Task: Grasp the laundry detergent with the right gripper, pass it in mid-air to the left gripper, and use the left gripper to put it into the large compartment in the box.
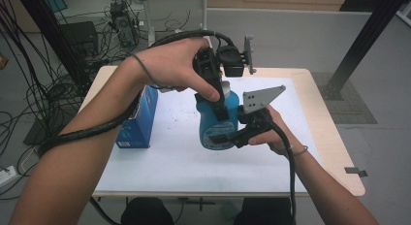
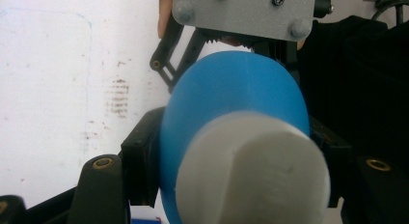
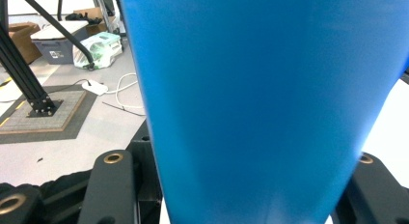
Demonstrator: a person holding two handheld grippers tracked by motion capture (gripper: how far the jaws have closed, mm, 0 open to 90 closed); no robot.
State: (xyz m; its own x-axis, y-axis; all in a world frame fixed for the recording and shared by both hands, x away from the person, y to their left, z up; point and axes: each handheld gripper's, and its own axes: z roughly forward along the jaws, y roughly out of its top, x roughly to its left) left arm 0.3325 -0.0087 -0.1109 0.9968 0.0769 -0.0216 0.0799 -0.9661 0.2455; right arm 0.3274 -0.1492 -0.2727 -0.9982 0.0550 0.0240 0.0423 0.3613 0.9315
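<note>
The table (image 1: 310,113) under its white sheet carries a blue box (image 1: 140,118) at my left. Above its middle I hold a blue bottle (image 1: 218,123) with a white cap (image 2: 255,171), lifted clear so both tools can reach it. My right hand-held gripper (image 1: 230,136) clamps the body low from the side, steadying it. My left hand-held gripper (image 1: 218,101) comes from above, jaws closed against the upper part beneath the cap.

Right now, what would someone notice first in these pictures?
First, the bright blue bottle with its white cap, held up over the middle of the white table between two black grippers: the left gripper from above, the right gripper from the side. A blue box stands at the left.
</note>
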